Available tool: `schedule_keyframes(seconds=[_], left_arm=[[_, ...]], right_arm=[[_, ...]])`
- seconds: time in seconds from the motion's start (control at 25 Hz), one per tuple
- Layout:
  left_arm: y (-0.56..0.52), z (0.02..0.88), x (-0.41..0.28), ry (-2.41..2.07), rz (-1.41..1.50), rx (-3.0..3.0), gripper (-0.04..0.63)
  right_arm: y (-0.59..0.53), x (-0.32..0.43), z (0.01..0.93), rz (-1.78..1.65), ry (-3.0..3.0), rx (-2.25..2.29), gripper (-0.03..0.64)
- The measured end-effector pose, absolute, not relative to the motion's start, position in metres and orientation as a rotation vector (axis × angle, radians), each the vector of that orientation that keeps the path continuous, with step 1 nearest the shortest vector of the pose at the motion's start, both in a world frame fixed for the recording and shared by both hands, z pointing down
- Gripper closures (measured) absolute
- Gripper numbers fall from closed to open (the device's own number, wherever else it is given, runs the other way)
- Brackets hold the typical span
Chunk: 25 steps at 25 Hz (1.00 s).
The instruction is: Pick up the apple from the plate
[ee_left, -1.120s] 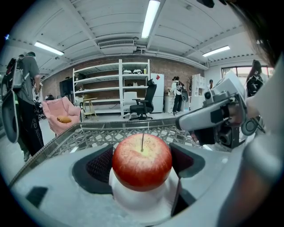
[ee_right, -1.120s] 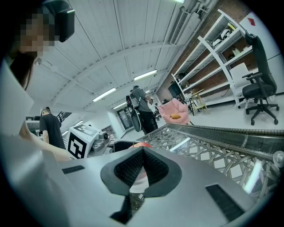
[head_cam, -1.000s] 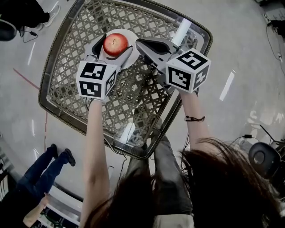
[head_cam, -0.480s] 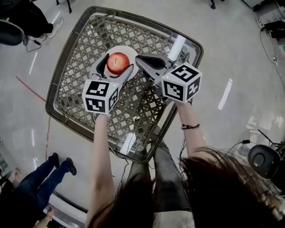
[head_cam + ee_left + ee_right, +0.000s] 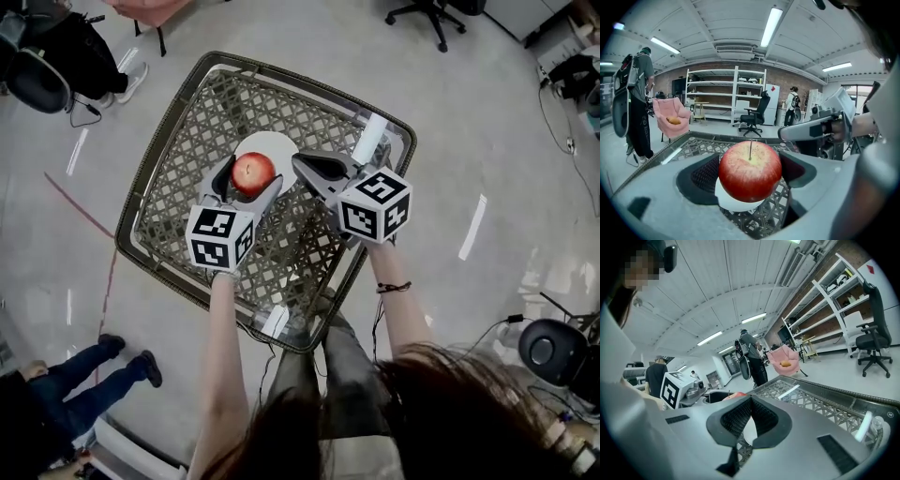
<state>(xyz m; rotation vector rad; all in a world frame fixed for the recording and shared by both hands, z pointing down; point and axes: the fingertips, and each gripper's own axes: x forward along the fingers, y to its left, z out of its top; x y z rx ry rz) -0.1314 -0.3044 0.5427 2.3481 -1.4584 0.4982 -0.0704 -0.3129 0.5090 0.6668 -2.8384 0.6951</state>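
Head camera looks steeply down on the bench [image 5: 178,187]; left hand-held gripper [image 5: 249,174] and right hand-held gripper [image 5: 302,161] cameras skim across it, sharing the apple [image 5: 750,171].

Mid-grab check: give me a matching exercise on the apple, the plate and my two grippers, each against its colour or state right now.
Things:
1. apple
2. plate
3. left gripper
4. right gripper

States:
a. white, resting on the lattice table
b. jaws together, nothing between them
c. red, sitting between two jaws
d. jaws closed on the fruit

Pairs: 1-c; 2-a; 3-d; 4-b
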Motion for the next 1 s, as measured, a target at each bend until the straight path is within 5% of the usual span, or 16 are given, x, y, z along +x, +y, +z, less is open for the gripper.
schedule_keyframes(seconds=[1.0], left_arm=[[-0.255, 0.482, -0.139, -1.519, 0.338, 2.281, 0.192]], right_arm=[[-0.281, -0.085, 0.453, 0.662, -2.854, 0.625, 0.607]])
